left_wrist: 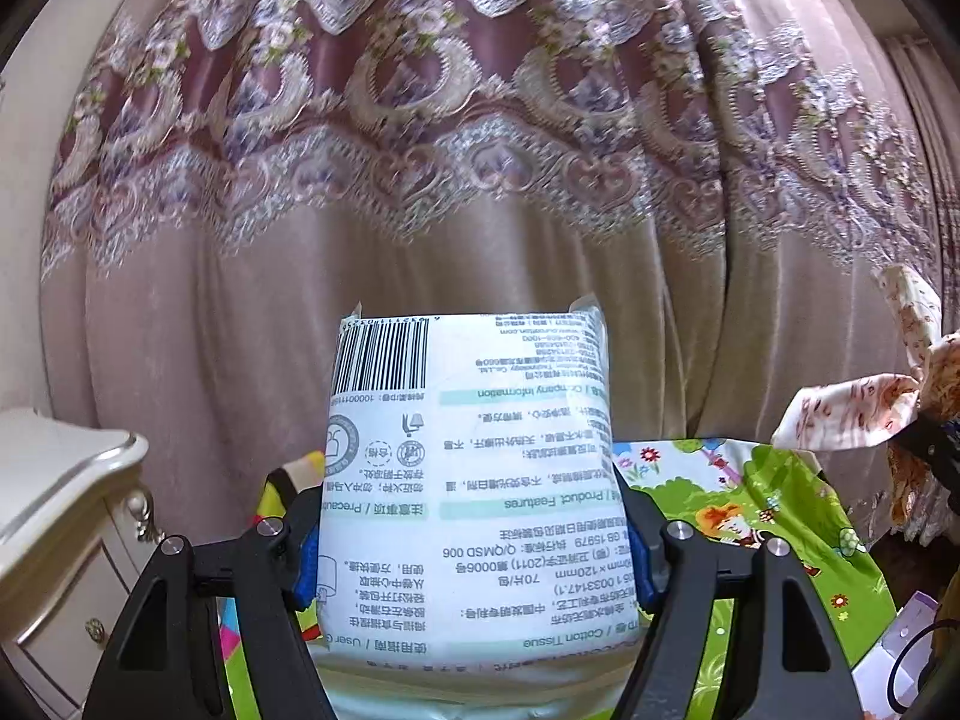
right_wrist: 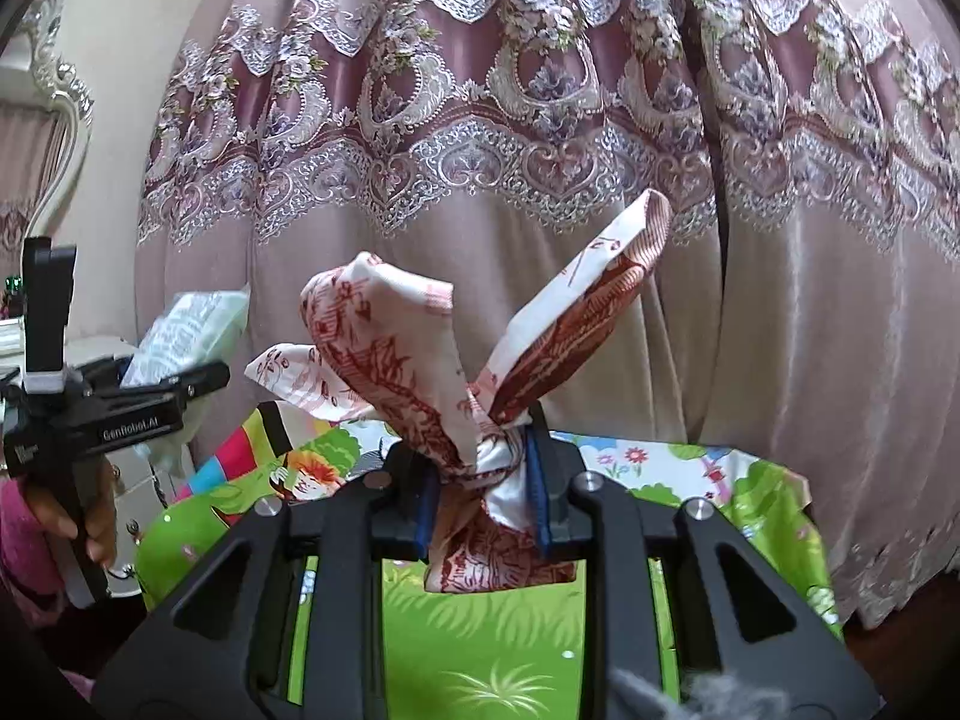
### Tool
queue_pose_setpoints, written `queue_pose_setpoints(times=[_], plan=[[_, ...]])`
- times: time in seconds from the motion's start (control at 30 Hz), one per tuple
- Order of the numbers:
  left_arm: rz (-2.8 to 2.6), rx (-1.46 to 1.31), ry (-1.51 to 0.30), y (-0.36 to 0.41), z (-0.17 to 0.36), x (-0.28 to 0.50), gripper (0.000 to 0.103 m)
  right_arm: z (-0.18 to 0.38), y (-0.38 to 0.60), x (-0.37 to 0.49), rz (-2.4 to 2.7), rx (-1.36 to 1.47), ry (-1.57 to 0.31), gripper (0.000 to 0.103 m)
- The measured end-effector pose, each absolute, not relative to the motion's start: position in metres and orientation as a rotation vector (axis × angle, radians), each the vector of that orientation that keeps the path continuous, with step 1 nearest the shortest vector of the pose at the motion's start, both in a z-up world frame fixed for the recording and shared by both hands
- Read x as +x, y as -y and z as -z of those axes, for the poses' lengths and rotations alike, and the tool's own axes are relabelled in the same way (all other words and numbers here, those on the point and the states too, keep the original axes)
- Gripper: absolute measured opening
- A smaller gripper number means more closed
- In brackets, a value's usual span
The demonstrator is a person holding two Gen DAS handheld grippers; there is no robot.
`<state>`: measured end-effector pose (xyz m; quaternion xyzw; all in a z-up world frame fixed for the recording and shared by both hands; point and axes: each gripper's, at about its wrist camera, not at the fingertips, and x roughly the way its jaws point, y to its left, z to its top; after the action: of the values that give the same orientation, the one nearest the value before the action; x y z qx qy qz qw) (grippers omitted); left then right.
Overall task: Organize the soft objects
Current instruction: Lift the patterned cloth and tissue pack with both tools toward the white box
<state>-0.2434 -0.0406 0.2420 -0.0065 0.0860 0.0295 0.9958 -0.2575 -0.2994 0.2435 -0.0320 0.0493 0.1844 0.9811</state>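
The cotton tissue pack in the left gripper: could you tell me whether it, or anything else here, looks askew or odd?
Slightly: the cotton tissue pack is held with its print upside down in the left gripper. The red-and-white printed cloth bunches unevenly in the right gripper.

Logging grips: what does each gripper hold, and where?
Left gripper clamps the tissue pack by its lower sides. Right gripper pinches the cloth at its bunched middle.

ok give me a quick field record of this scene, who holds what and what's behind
left hand-held gripper: shut on cotton tissue pack, held upright
right hand-held gripper: shut on red-and-white printed cloth, ends sticking up
below: green cartoon play mat
backdrop: pink lace-trimmed curtain
left side: cream dresser
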Motion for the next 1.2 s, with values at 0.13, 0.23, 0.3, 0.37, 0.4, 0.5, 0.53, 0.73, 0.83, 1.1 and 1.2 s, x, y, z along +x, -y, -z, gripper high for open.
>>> queue_pose_setpoints(times=[0.13, 0.23, 0.3, 0.37, 0.4, 0.5, 0.53, 0.73, 0.83, 1.1, 1.2], plan=[[-0.035, 0.009, -0.133, 0.057, -0.25, -0.255, 0.074, -0.249, 0.31, -0.273, -0.352, -0.091, -0.072, 0.029], [-0.01, 0.031, -0.117, 0.068, -0.255, -0.258, 0.074, -0.253, 0.317, -0.284, -0.338, -0.115, -0.055, 0.029], [0.015, 0.039, -0.111, 0.077, -0.257, -0.262, 0.074, -0.254, 0.324, -0.292, -0.325, -0.126, -0.052, 0.029], [0.041, 0.052, -0.108, 0.087, -0.259, -0.264, 0.074, -0.253, 0.33, -0.298, -0.311, -0.13, -0.055, 0.029], [0.055, 0.06, -0.108, 0.092, -0.259, -0.266, 0.074, -0.253, 0.335, -0.302, -0.298, -0.133, -0.055, 0.029], [0.096, 0.084, -0.105, 0.108, -0.26, -0.269, 0.074, -0.251, 0.348, -0.311, -0.268, -0.135, -0.057, 0.029], [0.109, 0.092, -0.102, 0.114, -0.26, -0.271, 0.074, -0.251, 0.352, -0.314, -0.256, -0.136, -0.057, 0.029], [0.197, 0.148, -0.077, 0.151, -0.263, -0.283, 0.074, -0.249, 0.379, -0.331, -0.186, -0.149, -0.049, 0.029], [0.251, 0.172, -0.086, 0.17, -0.263, -0.287, 0.074, -0.245, 0.394, -0.339, -0.148, -0.155, -0.064, 0.029], [0.491, 0.275, -0.13, 0.245, -0.248, -0.303, 0.074, -0.224, 0.435, -0.364, -0.022, -0.132, -0.155, 0.029], [0.604, 0.31, -0.169, 0.275, -0.238, -0.31, 0.075, -0.215, 0.453, -0.376, 0.034, -0.122, -0.2, 0.029]])
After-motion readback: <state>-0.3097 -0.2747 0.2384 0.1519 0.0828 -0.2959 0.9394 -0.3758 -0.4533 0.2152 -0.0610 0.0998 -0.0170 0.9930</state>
